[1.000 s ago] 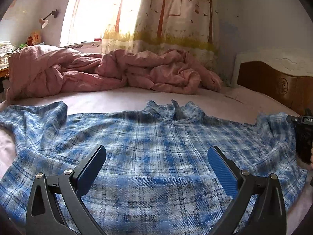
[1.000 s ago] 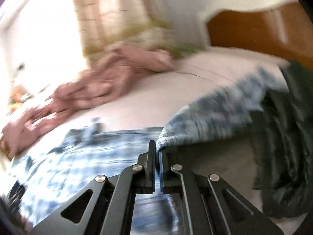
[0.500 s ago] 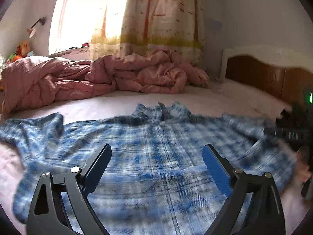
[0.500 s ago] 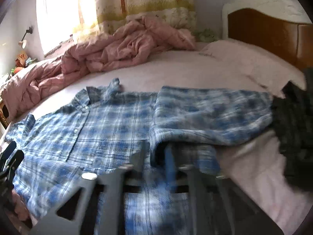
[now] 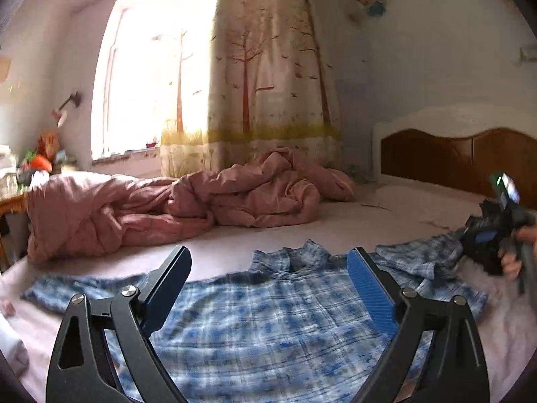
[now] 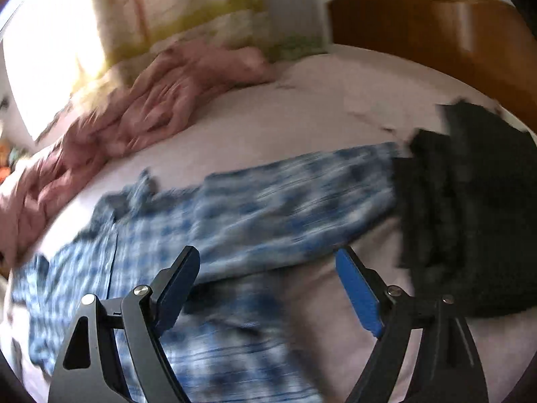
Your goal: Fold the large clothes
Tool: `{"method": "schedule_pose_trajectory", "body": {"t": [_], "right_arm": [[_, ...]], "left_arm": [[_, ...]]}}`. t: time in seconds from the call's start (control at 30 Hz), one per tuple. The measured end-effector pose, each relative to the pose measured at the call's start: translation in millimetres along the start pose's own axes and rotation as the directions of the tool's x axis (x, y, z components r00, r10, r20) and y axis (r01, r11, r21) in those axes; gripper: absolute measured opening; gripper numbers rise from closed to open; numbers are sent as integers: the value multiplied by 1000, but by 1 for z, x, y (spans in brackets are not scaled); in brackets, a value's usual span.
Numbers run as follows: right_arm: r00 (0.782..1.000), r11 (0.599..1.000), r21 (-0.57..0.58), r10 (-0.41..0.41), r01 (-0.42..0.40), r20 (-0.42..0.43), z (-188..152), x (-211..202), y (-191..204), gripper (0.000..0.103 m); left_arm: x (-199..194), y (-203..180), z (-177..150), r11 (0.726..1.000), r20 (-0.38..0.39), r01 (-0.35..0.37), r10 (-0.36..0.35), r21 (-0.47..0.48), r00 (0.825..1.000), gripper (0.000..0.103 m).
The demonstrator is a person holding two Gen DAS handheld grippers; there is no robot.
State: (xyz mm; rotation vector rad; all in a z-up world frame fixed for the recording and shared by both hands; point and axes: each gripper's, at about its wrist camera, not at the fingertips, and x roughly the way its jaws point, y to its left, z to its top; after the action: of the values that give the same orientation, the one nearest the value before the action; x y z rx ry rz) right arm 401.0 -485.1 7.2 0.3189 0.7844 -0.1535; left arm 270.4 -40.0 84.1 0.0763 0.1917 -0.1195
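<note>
Right hand-held gripper (image 6: pixel 268 268) has let go, opening above plaid shirt (image 6: pixel 208 221), left hand-held gripper (image 5: pixel 268 268) spread, no legible writing.

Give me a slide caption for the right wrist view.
Right gripper opening above the plaid shirt's folded-in sleeve, nothing between its jaws.

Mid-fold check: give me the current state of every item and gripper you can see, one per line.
Blue plaid shirt: spread front-up on the bed, one sleeve folded across its body.
Left gripper: open, empty, above the shirt.
Right gripper: jaws opening, nothing between the pads.
Pink quilt: crumpled at the bed's far side.
Dark garment: heaped beside the shirt.
Tree-print curtain: partly drawn across the window.
</note>
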Motion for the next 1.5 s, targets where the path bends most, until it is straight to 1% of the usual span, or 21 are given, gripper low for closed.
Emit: {"method": "schedule_pose_trajectory", "body": {"t": [0.13, 0.23, 0.27, 0.33, 0.4, 0.5, 0.53, 0.63, 0.7, 0.73, 0.83, 0.87, 0.93, 0.97, 1.07, 1.13, 1.23, 1.27, 1.3, 1.4, 1.5], "right_arm": [[1000, 1000, 6, 5, -5, 7, 6, -21, -29, 85], [996, 993, -96, -58, 64, 63, -4, -37, -36, 85], [992, 987, -118, -99, 108, 77, -5, -36, -37, 85], [988, 986, -87, -133, 139, 72, 1, -29, -38, 85], [997, 998, 18, -62, 62, 34, 10, -18, -40, 85], [992, 986, 157, -29, 48, -126, 24, 17, -48, 83], [992, 983, 180, -6, 29, -127, 28, 25, -51, 82], [984, 975, 190, -83, 112, -156, 29, 58, -56, 74], [976, 973, 210, -54, 99, -213, 23, 84, -61, 69], [972, 969, 232, -33, 89, -232, 20, 93, -64, 63], [977, 932, 360, 48, 31, -206, 8, 110, -78, 60], [978, 927, 373, 40, 40, -203, 7, 113, -79, 60], [983, 920, 374, -50, 114, -177, 4, 116, -79, 59], [983, 916, 380, -70, 132, -173, 3, 118, -78, 59], [990, 908, 400, -95, 128, -102, 4, 115, -80, 59], [993, 909, 400, -108, 117, -45, 6, 115, -83, 59], [982, 934, 304, -167, 186, -88, 11, 127, -81, 23], [981, 945, 265, -176, 193, -86, 13, 128, -76, 11], [984, 952, 255, -156, 173, -84, 14, 126, -75, 4], [996, 960, 268, -80, 86, -36, 20, 111, -70, 4], [998, 981, 194, -34, 23, 53, 30, 85, -50, 4]], "left_arm": [[-5, 7, -10, 999, -24, 32, -31, 14, 999, 93], [-6, 15, -24, 1000, -59, -23, 21, -20, 998, 93], [-5, 16, -30, 999, -77, -15, 12, -37, 997, 93], [0, 14, -36, 1000, -117, -1, -2, -22, 993, 93], [3, 10, -33, 1000, -116, -12, 14, 18, 993, 93], [19, -2, -21, 995, -146, -47, 60, 91, 988, 93], [26, -6, -19, 993, -156, -47, 63, 105, 986, 93], [42, -8, -15, 998, -141, 14, -6, 56, 990, 93], [54, -5, -18, 999, -134, 46, -47, -10, 990, 93], [61, -4, -22, 998, -137, 59, -62, -29, 989, 93], [78, -7, -40, 998, -182, 61, -66, -29, 981, 93], [82, -7, -49, 998, -207, 67, -70, -21, 976, 93], [84, -5, -63, 997, -237, 71, -69, -1, 969, 93], [86, -4, -68, 997, -255, 71, -67, 5, 964, 93], [93, -1, -69, 993, -285, 108, -114, -39, 952, 93], [92, 0, -65, 992, -267, 113, -122, -49, 956, 93], [89, 1, -62, 994, -256, 103, -109, -36, 961, 93], [87, 1, -63, 994, -256, 107, -112, -32, 960, 93], [85, 1, -63, 994, -253, 105, -108, -25, 961, 93], [79, 2, -60, 995, -239, 95, -95, -13, 966, 93], [75, 2, -55, 995, -230, 99, -101, -19, 968, 93]]}}
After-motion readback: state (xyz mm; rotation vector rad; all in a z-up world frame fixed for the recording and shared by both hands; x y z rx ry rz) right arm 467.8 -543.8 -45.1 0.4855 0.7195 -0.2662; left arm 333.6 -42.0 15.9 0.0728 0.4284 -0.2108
